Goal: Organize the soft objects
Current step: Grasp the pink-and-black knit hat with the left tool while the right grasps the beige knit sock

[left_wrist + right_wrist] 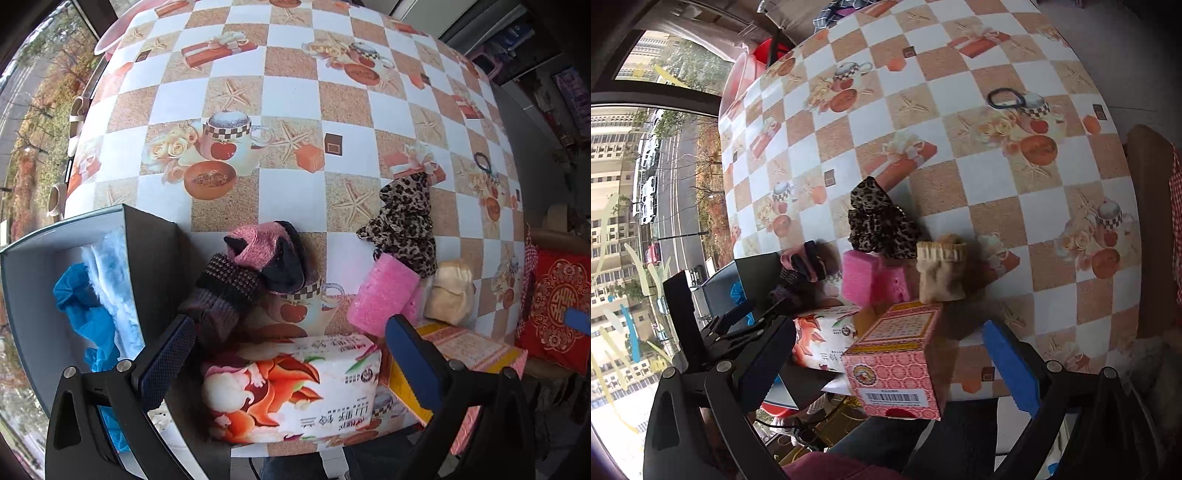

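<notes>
My left gripper (288,332) is open, its fingers either side of a floral tissue pack (291,387) at the table's near edge. Just beyond lie pink-and-black knitted socks (258,266), a pink sponge (382,293), a leopard-print cloth (404,221) and a beige pouch (448,291). A grey box (29,288) at left holds a blue glove (83,310) and pale blue fluffy fabric (110,273). My right gripper (886,332) is open above a pink carton (901,365), with the sponge (860,278), pouch (942,273) and leopard cloth (877,221) ahead.
A checkered tablecloth (295,92) covers the round table. A dark hair tie (1004,99) lies far right. A red cushion (557,310) rests on a chair at right. A window is to the left, with a pink tub (742,74) beside the table.
</notes>
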